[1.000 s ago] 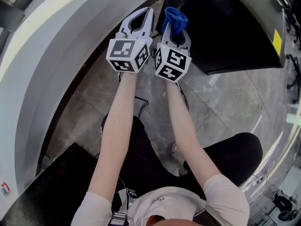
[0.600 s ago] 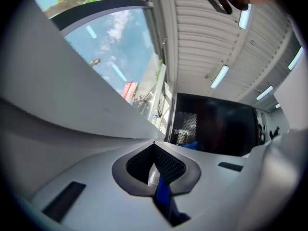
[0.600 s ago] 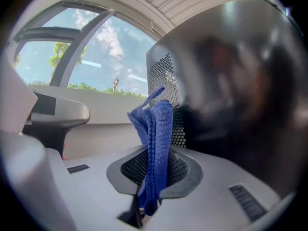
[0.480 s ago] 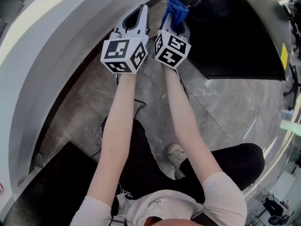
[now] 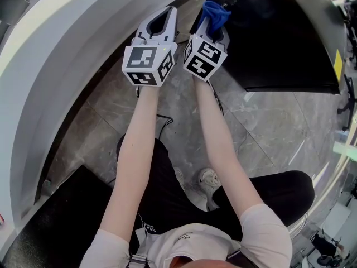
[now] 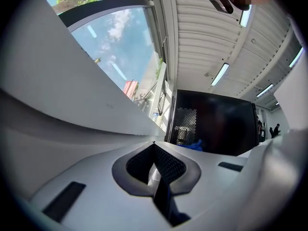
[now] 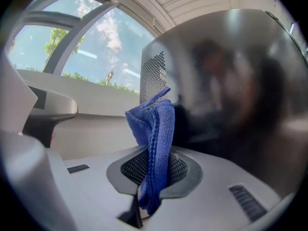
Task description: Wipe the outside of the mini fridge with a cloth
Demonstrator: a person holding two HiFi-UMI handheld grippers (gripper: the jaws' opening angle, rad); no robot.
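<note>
Right tongs (image 7: pixel 147 189) clamp a ribbed blue microfibre cloth (image 7: pixel 155 129) just ahead of them, near the glossy black mini fridge (image 7: pixel 236 95); left tongs (image 6: pixel 155 163) pressed together, empty.

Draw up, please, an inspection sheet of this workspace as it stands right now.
Surface: grey marbled floor tiles.
Job's things: black mini fridge at the right; blue cloth at its near corner, contact unclear.
Clutter: nothing seen.
Grippers: left claw shut and empty; right claw shut on the blue cloth.
Cables: thin dark cable beside the left forearm.
Surroundings: curved white wall at the left; windows beyond it.
</note>
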